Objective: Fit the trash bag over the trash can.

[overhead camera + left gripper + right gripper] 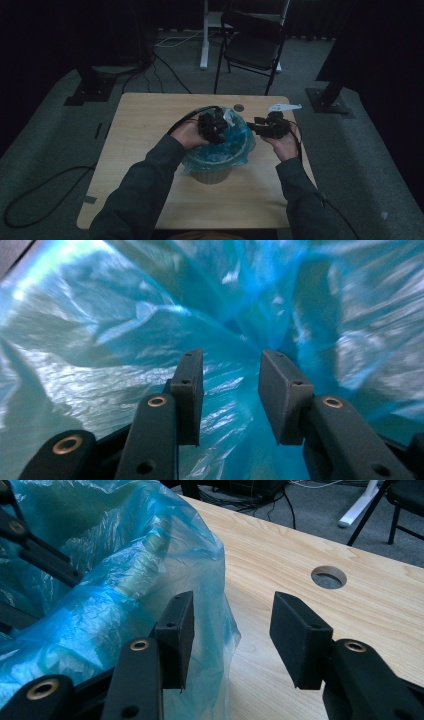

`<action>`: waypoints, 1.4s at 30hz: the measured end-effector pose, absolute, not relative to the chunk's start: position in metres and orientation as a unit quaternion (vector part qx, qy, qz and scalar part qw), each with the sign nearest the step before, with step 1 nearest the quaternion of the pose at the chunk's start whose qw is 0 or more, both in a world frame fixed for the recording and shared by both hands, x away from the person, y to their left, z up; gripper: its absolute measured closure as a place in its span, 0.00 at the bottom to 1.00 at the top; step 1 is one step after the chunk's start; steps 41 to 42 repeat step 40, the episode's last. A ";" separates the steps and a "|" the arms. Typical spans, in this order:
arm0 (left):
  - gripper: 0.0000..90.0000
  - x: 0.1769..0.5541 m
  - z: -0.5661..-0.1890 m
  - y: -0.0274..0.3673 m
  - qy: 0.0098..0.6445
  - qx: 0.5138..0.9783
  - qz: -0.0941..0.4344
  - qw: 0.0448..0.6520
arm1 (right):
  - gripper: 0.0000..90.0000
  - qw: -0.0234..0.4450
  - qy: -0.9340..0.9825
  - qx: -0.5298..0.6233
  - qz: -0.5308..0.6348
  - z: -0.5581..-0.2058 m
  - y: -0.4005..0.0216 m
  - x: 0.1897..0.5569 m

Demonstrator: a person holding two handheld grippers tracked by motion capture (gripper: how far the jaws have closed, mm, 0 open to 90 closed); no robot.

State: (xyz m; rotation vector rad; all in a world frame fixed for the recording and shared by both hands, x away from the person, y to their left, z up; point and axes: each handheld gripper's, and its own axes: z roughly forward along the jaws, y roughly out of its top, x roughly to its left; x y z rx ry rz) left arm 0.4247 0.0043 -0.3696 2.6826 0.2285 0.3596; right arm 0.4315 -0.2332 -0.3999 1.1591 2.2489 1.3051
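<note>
A: Start at the left gripper (229,390). What are its fingers (187,390) doing?

B: They stand apart with a clear gap and nothing pinched between them. They point down into the blue bag (150,315), whose crinkled film lies all around and behind them. I cannot tell whether either pad brushes the plastic.

A: And the right gripper (230,640)?

B: Its fingers (176,635) are also spread, gripping nothing. The left-hand one in its own view sits just at the bag's (125,580) outer skin, where a fold of plastic hangs down beside it; touching or a hair apart, I cannot say. The other is over bare wood.

A: Where does the bag sit?

B: It lines a pale round bin (212,175) that stands near the middle of the counter (140,150). The blue rim is folded out over the bin's edge. From above, the left gripper (212,127) is over the bag's mouth, and the right gripper (270,127) is held just off the bag's right side, clear of the opening.

A: Anything else around?

B: A round hole (328,577) in the counter beyond the right gripper, and past the far edge a black folding chair (252,42) on grey carpet, with cables on the floor.
</note>
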 end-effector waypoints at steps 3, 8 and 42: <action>0.68 0.426 -0.377 -0.001 0.074 0.971 0.137 0.179 | 0.58 0.147 0.782 0.402 0.453 -0.400 -0.233 0.432; 0.68 0.427 -0.384 -0.007 0.068 0.977 0.137 0.147 | 0.58 0.147 0.783 0.400 0.454 -0.398 -0.232 0.432; 0.64 0.416 -0.324 0.073 0.193 0.890 0.229 0.345 | 0.57 0.144 0.783 0.405 0.450 -0.406 -0.235 0.432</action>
